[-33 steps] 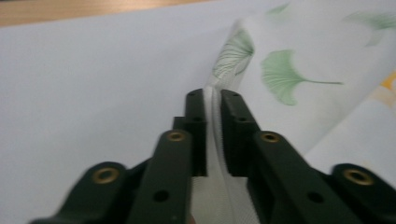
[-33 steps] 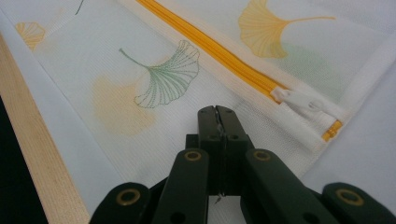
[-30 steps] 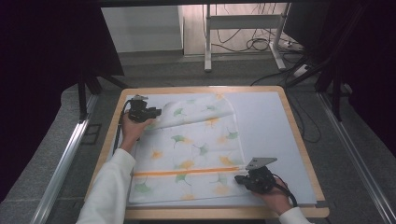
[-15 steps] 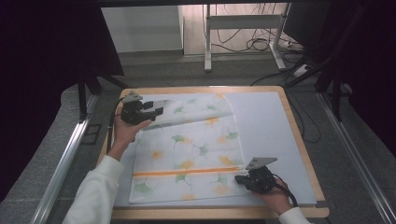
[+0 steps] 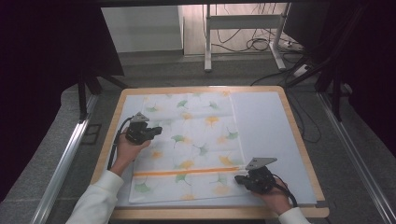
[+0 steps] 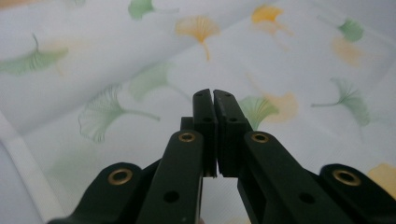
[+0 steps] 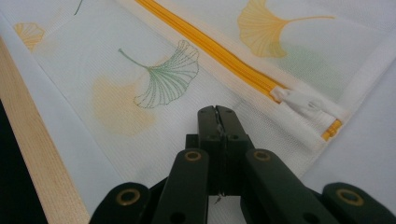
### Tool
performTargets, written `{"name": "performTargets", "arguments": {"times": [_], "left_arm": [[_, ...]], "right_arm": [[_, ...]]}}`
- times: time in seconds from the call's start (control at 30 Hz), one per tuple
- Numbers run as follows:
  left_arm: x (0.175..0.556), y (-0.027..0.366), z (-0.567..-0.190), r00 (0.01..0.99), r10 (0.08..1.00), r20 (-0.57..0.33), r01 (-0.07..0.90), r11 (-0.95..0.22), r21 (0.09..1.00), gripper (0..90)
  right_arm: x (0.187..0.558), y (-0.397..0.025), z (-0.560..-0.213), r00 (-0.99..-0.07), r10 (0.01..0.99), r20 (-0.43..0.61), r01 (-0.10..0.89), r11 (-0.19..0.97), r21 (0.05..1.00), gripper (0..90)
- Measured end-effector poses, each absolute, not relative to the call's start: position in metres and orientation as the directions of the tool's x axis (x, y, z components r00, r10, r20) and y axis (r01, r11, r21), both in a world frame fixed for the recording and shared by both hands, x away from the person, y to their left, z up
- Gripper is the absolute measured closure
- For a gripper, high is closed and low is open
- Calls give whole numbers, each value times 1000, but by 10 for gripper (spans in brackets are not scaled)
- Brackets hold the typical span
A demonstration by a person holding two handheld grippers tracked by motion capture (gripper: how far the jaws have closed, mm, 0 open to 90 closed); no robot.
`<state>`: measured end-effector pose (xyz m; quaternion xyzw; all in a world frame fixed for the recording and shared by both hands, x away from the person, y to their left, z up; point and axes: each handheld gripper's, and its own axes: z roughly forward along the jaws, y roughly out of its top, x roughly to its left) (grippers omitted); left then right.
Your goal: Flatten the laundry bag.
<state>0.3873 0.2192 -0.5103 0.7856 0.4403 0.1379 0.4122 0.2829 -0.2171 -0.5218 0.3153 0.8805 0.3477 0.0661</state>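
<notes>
A white mesh bag (image 5: 191, 140) printed with green and orange ginkgo leaves lies flat on the white mat (image 5: 266, 130). An orange zipper (image 5: 187, 171) runs across it near the front. My left gripper (image 5: 156, 130) is at the bag's left edge, and its jaws are shut just above the cloth (image 6: 140, 70). My right gripper (image 5: 238, 178) sits at the bag's front right corner, below the zipper's end. Its jaws are shut and low over the mesh (image 7: 154, 79), close to the white zipper pull (image 7: 299, 100). I see no cloth held in either gripper (image 6: 213, 93) (image 7: 216, 109).
The mat lies on a wooden table with a raised rim (image 5: 299, 135). Bare mat stretches to the right of the bag. Metal rails (image 5: 65, 163) run along both sides of the table. A white stand (image 5: 208, 37) and cables (image 5: 261, 44) are on the floor behind.
The left gripper, which had the bag's far left corner lifted, has let it go and moved back along the left edge. The bag now lies spread flat. The right gripper has stayed put.
</notes>
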Motion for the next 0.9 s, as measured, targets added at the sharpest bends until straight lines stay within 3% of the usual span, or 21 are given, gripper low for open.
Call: {"name": "performTargets", "arguments": {"times": [0.23,0.4,0.7,0.9], "left_arm": [[372,211,-518,572,810,-132,587,-292,755,887],[355,193,-514,618,782,-79,543,-352,762,873],[335,174,-513,673,735,-84,511,-380,771,826],[328,168,-509,682,724,-105,509,-366,779,722]], "right_arm": [[283,-217,-522,-791,603,104,511,558,654,889],[282,-217,-522,-794,601,95,504,562,656,890],[284,-219,-523,-786,605,128,525,543,656,890],[282,-217,-523,-782,615,103,516,546,660,889]]}}
